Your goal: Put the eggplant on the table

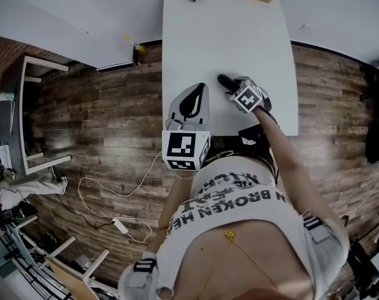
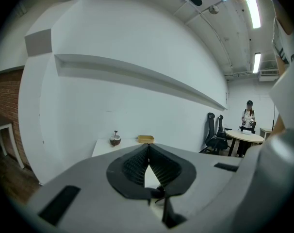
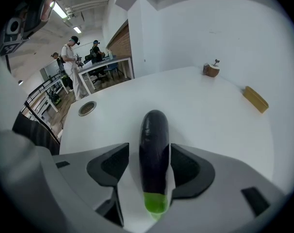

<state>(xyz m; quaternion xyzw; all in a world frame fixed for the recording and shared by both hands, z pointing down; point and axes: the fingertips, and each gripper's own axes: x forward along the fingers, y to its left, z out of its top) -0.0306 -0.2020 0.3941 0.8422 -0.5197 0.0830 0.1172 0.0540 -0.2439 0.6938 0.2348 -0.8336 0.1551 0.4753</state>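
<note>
Lying lengthwise between the parted jaws of the right gripper (image 3: 150, 148), one eggplant (image 3: 154, 125) appears to rest on the white table (image 1: 177, 55), inside the near edge and toward the near right corner, with its green stem end pointing back at the gripper. A gap shows at one pad, while the other pad sits against or just beside the dark skin. The main risk is that a skewed or hasty withdrawal lets this nearer pad drag the eggplant. Its rounded body could then roll, and the near edge of the table is close by. The left gripper (image 2: 148, 148) has its jaws closed together on nothing and hovers over the near edge, apart from the eggplant, so it is unlikely to disturb it. Count: one eggplant, two grippers, one table, one small brown round object with an upright stem (image 3: 211, 70) and one tan rectangular block (image 3: 255, 99), both at the far edge, and one round port (image 3: 87, 108) set into the tabletop.
</note>
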